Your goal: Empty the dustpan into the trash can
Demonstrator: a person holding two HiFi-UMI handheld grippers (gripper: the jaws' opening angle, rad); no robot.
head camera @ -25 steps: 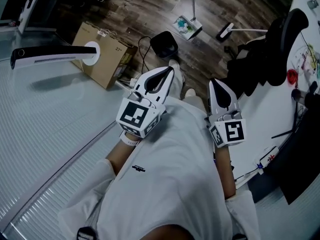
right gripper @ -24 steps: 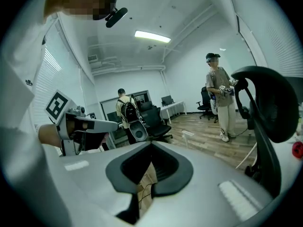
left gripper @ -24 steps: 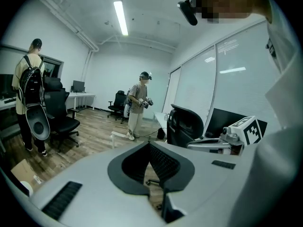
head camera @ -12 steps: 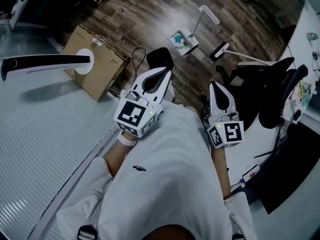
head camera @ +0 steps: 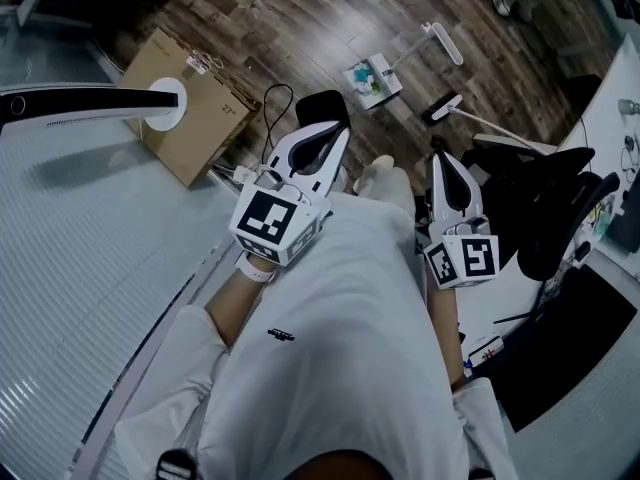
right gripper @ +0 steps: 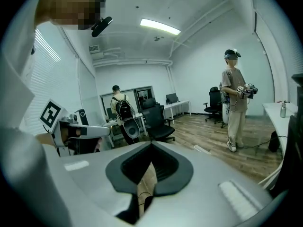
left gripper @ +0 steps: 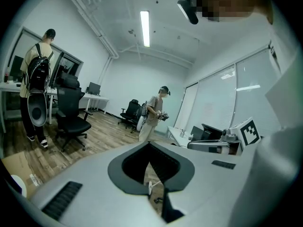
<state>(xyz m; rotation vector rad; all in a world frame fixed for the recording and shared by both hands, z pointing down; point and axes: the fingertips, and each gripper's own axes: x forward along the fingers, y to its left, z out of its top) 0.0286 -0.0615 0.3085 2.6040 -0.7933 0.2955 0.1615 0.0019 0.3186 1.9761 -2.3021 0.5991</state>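
Observation:
In the head view a white dustpan [head camera: 372,76] with coloured scraps in it stands on the wooden floor, its long handle slanting up to the right. A brush head [head camera: 445,108] lies just right of it. A black bin [head camera: 322,108] with a cable beside it sits just past the tip of my left gripper [head camera: 328,131]. My right gripper [head camera: 441,158] is held level beside it, short of the brush. Both grippers point forward with jaws shut and nothing between them, as the left gripper view [left gripper: 150,148] and right gripper view [right gripper: 150,150] also show.
A cardboard box [head camera: 190,118] stands on the floor at the left, with a white lamp arm [head camera: 80,103] over a pale desk. A black office chair [head camera: 555,198] and a white desk [head camera: 600,118] are at the right. Other people stand farther off [right gripper: 234,100].
Both grippers have been carried forward with the person. The black bin and the dustpan now lie closer to the gripper tips. The jaws stayed shut.

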